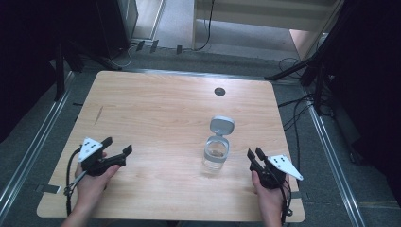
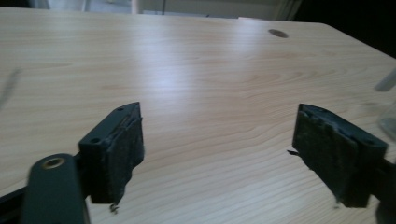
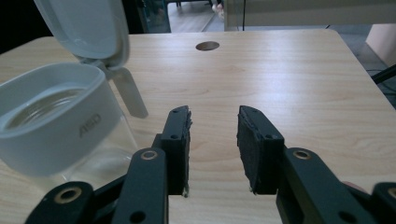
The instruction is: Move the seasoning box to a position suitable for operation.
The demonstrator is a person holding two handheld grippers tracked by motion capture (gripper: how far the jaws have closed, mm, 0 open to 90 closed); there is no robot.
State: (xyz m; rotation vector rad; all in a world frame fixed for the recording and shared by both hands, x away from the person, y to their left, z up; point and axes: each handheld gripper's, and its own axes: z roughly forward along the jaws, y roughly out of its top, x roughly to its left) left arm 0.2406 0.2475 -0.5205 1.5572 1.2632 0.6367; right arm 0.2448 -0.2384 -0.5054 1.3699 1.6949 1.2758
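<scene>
One clear jar with its lid open, one table, two grippers

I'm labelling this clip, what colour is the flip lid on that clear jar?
Pale grey-white, the lid standing open; clearest in the right gripper view.

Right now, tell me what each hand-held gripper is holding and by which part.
Nothing is held. The left hand-held gripper stands wide open over bare table; the right hand-held gripper is open too, beside the open-lidded jar without touching it.
</scene>
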